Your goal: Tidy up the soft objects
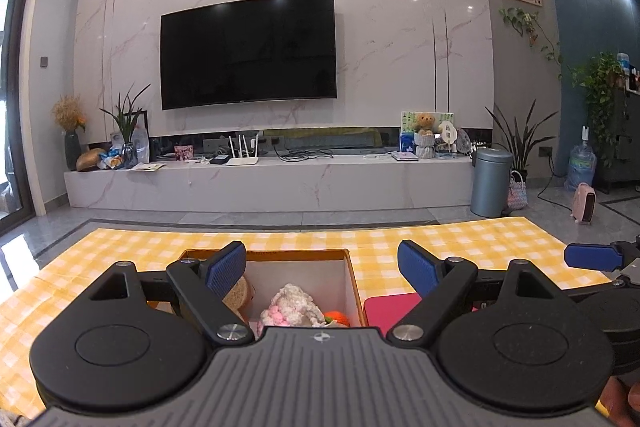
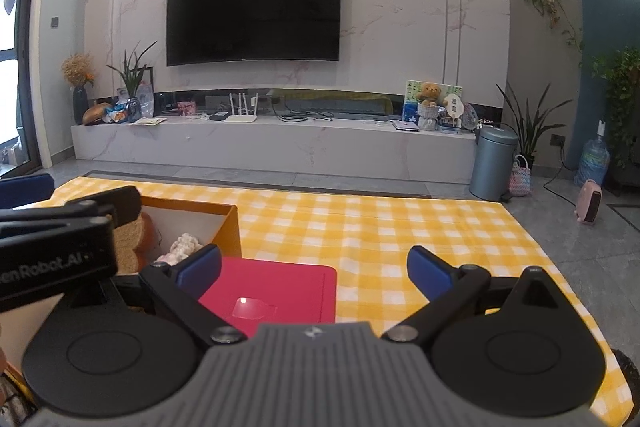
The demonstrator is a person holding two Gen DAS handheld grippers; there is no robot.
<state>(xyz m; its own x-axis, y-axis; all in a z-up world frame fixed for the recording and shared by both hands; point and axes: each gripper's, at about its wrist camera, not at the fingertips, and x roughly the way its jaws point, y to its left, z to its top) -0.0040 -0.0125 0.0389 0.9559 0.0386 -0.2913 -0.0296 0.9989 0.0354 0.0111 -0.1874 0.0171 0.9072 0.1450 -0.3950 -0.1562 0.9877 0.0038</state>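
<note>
A living room with a marble wall and a big black TV (image 1: 248, 51) sits behind a tabletop covered in a yellow and white checked cloth (image 2: 384, 235). Under the TV is a long white TV stand (image 1: 264, 183) with a small teddy bear (image 1: 425, 123) on it. A gray trash can (image 1: 490, 182) stands on the floor past the far right corner of the tabletop.

An open cardboard box (image 1: 347, 275) sits on the tabletop toward its left side. Inside the box are soft things: a white and pink knitted toy (image 1: 294, 305), a little orange knitted thing (image 1: 337, 319) touching it, and a round tan woven thing (image 2: 130, 243) against the left wall. A pink flat pad (image 2: 276, 295) lies on the cloth just beside the right wall of the box.

The left tool (image 1: 322, 269) hangs over the box. Its blue fingers (image 1: 226, 267) are spread wide apart and hold nothing. The right tool (image 2: 314, 269) hangs over the pink flat pad and the cloth, near the front edge of the tabletop. Its fingers are spread wide too, with nothing between them. The two tools are side by side.
</note>
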